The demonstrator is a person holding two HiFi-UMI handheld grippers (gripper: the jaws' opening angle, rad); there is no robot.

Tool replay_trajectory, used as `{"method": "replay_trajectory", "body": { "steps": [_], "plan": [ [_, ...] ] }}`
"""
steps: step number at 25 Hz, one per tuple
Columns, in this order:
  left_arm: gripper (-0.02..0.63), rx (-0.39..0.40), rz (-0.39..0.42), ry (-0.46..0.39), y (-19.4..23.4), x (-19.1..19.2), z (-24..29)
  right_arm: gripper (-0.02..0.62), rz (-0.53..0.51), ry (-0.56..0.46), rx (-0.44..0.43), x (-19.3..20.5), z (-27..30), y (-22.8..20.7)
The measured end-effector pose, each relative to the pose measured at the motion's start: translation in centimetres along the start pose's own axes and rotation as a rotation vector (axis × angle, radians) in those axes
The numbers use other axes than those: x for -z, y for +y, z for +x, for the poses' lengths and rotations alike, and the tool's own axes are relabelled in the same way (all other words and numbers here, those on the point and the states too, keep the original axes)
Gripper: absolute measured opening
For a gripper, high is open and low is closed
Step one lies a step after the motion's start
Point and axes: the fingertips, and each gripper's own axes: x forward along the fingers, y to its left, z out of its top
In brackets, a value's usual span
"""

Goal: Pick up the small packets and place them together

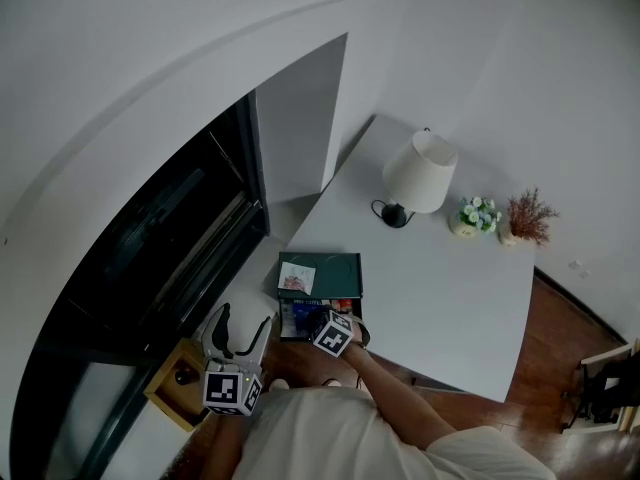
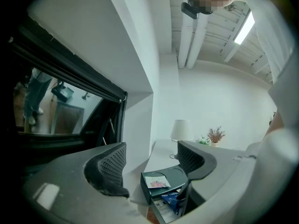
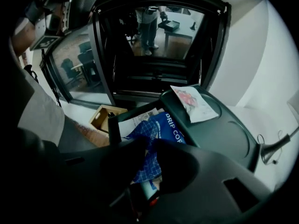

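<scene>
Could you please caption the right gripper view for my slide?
Right gripper closed on a blue packet in the open drawer of a dark green organizer; a white packet lies on top.

I'm facing a white table [image 1: 440, 308] carrying a lamp [image 1: 420, 173]; dark window [image 1: 150, 248] sitting left, wood floor [image 1: 570, 328] showing right.
</scene>
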Motion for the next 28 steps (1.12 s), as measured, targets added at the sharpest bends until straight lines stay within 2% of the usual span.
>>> {"method": "replay_trajectory", "body": {
  "steps": [5,10,14,19,20,22,23,24,26,28],
  "plan": [
    [0.33,0.003,-0.004,0.002,0.0,0.5,0.2,0.098,0.071,-0.105,0.029,0.0,-5.2,0.4],
    [0.33,0.019,0.0,0.0,0.1,0.2,0.7,0.097,0.132,-0.203,0.134,-0.6,-9.5,-3.2],
    [0.33,0.03,-0.003,0.003,-0.3,0.2,0.9,0.097,0.124,-0.16,0.182,0.1,-9.3,-8.0],
    [0.33,0.042,0.019,-0.011,-0.7,-0.7,1.0,0.107,0.077,-0.023,0.151,0.8,-6.5,-11.5],
    [0.33,0.044,0.019,-0.013,-0.7,-0.8,1.0,0.035,0.057,-0.01,0.162,0.7,-6.0,-11.9],
    [0.33,0.046,0.012,-0.015,-0.9,-0.6,1.0,0.023,0.033,0.012,0.194,0.7,-5.2,-12.6],
    [0.33,0.046,0.011,-0.017,-1.0,-0.6,1.0,0.044,0.031,0.022,0.206,0.8,-4.9,-12.7],
    [0.33,0.045,0.011,-0.017,-1.2,-0.7,1.0,0.066,0.032,0.025,0.224,0.8,-4.9,-12.8],
    [0.33,0.042,0.009,-0.019,-1.4,-0.9,0.9,0.069,0.046,-0.021,0.28,0.3,-5.8,-13.1],
    [0.33,0.049,0.009,-0.021,-1.5,-1.1,0.9,0.074,0.09,-0.146,0.335,-1.3,-7.9,-13.3]
  ]
}}
